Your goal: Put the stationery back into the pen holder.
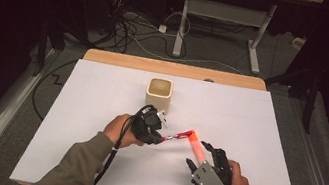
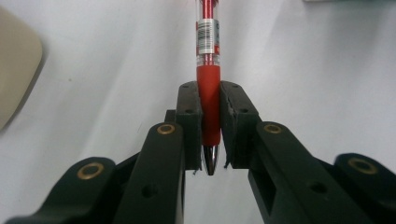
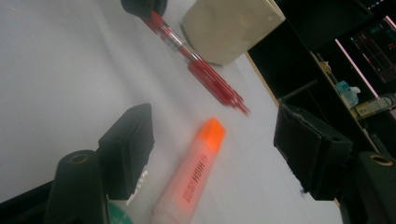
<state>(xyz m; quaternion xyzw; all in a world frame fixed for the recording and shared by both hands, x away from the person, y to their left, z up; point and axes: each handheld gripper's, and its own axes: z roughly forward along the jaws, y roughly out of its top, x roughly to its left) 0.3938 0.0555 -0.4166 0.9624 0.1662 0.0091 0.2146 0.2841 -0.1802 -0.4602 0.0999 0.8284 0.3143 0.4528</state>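
My left gripper (image 1: 160,140) (image 2: 210,122) is shut on a red pen (image 1: 179,135) (image 2: 208,88), its pads clamping the red rubber grip with the silver tip pointing back at the camera. The pen's barrel reaches right, above the table. An orange highlighter (image 1: 197,147) (image 3: 194,172) lies on the white sheet just right of the pen's far end. My right gripper (image 1: 198,154) (image 3: 219,149) stands open around the highlighter, one jaw on either side, and neither pad touches it. In the right gripper view the red pen (image 3: 201,70) hangs beyond the highlighter.
A beige square cup (image 1: 159,93) (image 3: 231,28) (image 2: 14,70) stands upright behind the left hand. The white sheet (image 1: 90,161) covers the table, with a wooden edge (image 1: 107,57) at the back. Desk legs and cables lie on the floor beyond.
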